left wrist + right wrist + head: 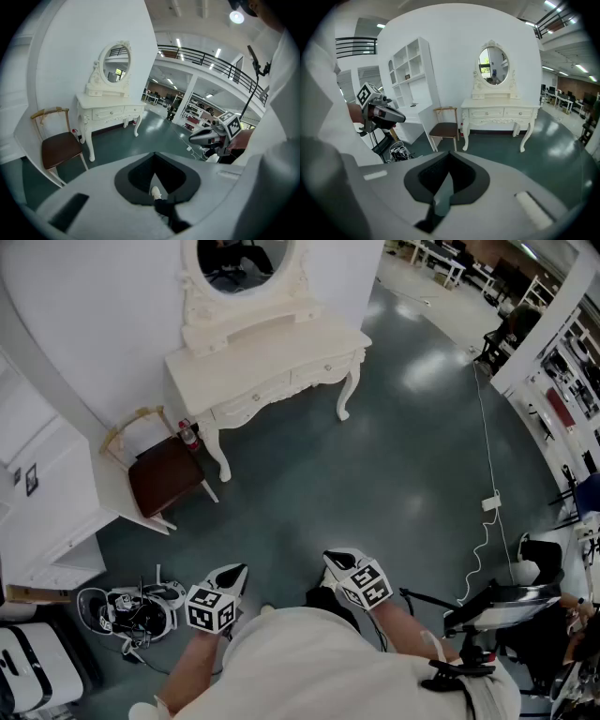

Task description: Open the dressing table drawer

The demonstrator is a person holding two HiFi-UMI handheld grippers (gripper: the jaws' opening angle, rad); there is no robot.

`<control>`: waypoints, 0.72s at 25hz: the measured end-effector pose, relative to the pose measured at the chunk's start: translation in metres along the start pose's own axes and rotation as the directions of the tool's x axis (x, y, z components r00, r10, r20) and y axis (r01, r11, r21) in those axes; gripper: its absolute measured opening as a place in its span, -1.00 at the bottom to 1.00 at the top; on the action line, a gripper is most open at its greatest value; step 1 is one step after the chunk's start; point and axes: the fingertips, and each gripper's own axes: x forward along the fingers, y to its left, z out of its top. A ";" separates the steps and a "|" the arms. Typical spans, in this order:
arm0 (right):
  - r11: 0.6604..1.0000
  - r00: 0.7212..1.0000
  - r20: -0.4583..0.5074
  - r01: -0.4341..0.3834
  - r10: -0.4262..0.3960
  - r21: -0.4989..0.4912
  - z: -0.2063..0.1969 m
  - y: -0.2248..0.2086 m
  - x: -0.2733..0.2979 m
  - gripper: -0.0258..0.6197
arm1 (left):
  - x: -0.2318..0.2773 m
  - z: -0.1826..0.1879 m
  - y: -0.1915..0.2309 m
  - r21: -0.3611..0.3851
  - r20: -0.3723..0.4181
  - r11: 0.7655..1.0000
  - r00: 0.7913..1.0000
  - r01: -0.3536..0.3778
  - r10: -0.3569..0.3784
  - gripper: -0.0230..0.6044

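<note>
Grey left claw (234, 572) and right claw (335, 560): I read both as closed tip to tip, gripping nothing, held low over the floor (394, 465). The dressing table (272, 357) stands well apart from them against the white wall. In the head view its long axis runs lower-left to upper-right. Its drawer fronts (323, 367) face me, shut. A chair (164, 474) sits just beside its left end. The mirror (246, 261) is cut off at the top, and the knobs are too small to make out.

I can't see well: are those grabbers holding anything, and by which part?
Nothing is held. The left gripper and the right gripper are both shut with nothing between their jaws, well away from the dressing table.
</note>
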 end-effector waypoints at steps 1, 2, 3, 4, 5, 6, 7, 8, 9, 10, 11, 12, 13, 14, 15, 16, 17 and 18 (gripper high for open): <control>1.000 1.000 0.004 0.009 -0.009 0.001 0.002 0.008 0.008 -0.92 | -0.005 -0.002 0.008 0.014 0.006 1.000 1.000 0.002 -0.002 -0.92; 1.000 1.000 0.008 0.018 -0.018 0.003 0.004 0.017 0.015 -0.92 | -0.010 -0.005 0.016 0.025 0.011 1.000 1.000 0.005 -0.005 -0.92; 1.000 1.000 0.009 0.024 -0.024 0.008 0.004 0.026 0.022 -0.92 | -0.016 -0.009 0.022 0.034 0.013 0.999 1.000 0.010 -0.010 -0.92; 1.000 1.000 0.008 0.028 -0.028 0.014 0.005 0.036 0.027 -0.92 | -0.022 -0.015 0.026 0.039 0.012 0.999 1.000 0.017 -0.018 -0.92; 0.999 1.000 0.005 0.029 -0.029 0.018 0.006 0.046 0.031 -0.92 | -0.029 -0.020 0.028 0.042 0.011 0.999 1.000 0.026 -0.026 -0.92; 1.000 1.000 0.003 0.027 -0.027 0.016 0.008 0.055 0.035 -0.92 | -0.034 -0.023 0.030 0.046 0.011 0.998 0.999 0.034 -0.034 -0.92; 1.000 1.000 0.001 0.023 -0.023 0.008 0.011 0.062 0.038 -0.92 | -0.038 -0.025 0.032 0.050 0.010 0.998 0.999 0.041 -0.041 -0.92; 1.000 1.000 -0.002 0.020 -0.020 -0.001 0.015 0.067 0.040 -0.92 | -0.040 -0.026 0.034 0.054 0.008 0.997 0.999 0.046 -0.047 -0.92; 1.000 1.000 -0.006 0.018 -0.018 -0.008 0.018 0.069 0.042 -0.92 | -0.041 -0.027 0.037 0.056 0.006 0.997 0.999 0.051 -0.052 -0.92; 1.000 1.000 -0.009 0.018 -0.018 -0.009 0.020 0.070 0.044 -0.92 | -0.040 -0.028 0.039 0.055 0.003 0.997 0.998 0.055 -0.055 -0.92; 1.000 1.000 -0.011 0.021 -0.021 -0.005 0.023 0.068 0.045 -0.92 | -0.038 -0.027 0.042 0.051 0.003 0.997 0.998 0.055 -0.056 -0.92; 1.000 1.000 -0.010 0.024 -0.024 0.002 0.026 0.063 0.046 -0.92 | -0.034 -0.024 0.045 0.046 0.007 0.998 0.999 0.053 -0.053 -0.92; 1.000 1.000 -0.005 0.028 -0.028 0.007 0.031 0.056 0.048 -0.92 | -0.030 -0.018 0.049 0.042 0.015 0.998 0.999 0.047 -0.048 -0.92; 0.999 0.999 0.004 0.033 -0.033 0.010 0.037 0.047 0.050 -0.92 | -0.024 -0.011 0.053 0.039 0.025 0.998 0.999 0.040 -0.041 -0.92; 0.999 0.999 0.014 0.037 -0.037 0.011 0.043 0.036 0.055 -0.92 | -0.017 -0.002 0.058 0.038 0.035 0.999 0.999 0.033 -0.034 -0.92; 0.999 0.999 0.025 0.041 -0.041 0.014 0.050 0.024 0.060 -0.92 | -0.009 0.006 0.062 0.039 0.043 0.999 0.999 0.026 -0.028 -0.92; 0.999 0.998 0.035 0.042 -0.043 0.016 0.057 0.012 0.066 -0.92 | 0.000 0.015 0.067 0.041 0.048 0.999 0.999 0.020 -0.022 -0.92; 0.999 0.998 0.044 0.041 -0.042 0.019 0.064 -0.001 0.072 -0.87 | 0.008 0.025 0.071 0.045 0.049 0.999 0.999 0.013 -0.015 -0.92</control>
